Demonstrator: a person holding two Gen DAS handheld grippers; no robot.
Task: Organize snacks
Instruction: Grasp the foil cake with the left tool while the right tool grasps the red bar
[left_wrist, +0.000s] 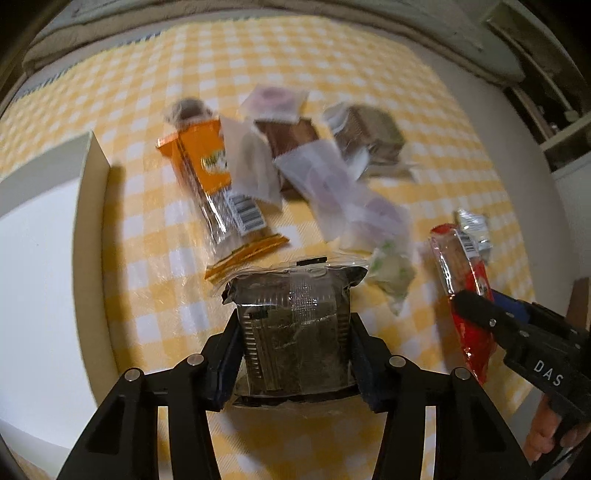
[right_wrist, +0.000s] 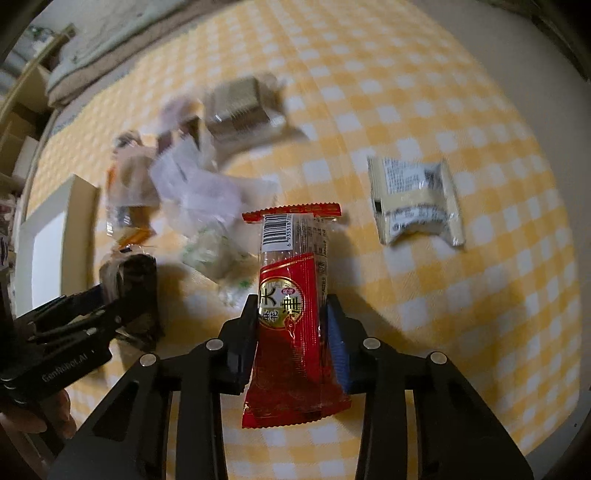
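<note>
My left gripper (left_wrist: 293, 334) is shut on a dark snack pack in clear wrap (left_wrist: 291, 314), lifted a little above the yellow checked cloth (left_wrist: 155, 229). My right gripper (right_wrist: 291, 317) is shut on a long red snack packet (right_wrist: 291, 314), its barcode end pointing away. The left wrist view shows that red packet (left_wrist: 461, 266) at the right in the other gripper (left_wrist: 476, 306). The dark pack (right_wrist: 129, 280) shows at the left of the right wrist view. A blurred pile of snacks (left_wrist: 288, 158) lies further back: an orange packet (left_wrist: 207, 166), brown and pale wrappers.
A white open box (left_wrist: 51, 236) stands at the left on the cloth. A cream wrapped snack (right_wrist: 413, 199) lies alone at the right. A small green-and-white packet (left_wrist: 391, 273) sits between the two grippers. A hand (left_wrist: 543, 439) holds the right gripper's handle.
</note>
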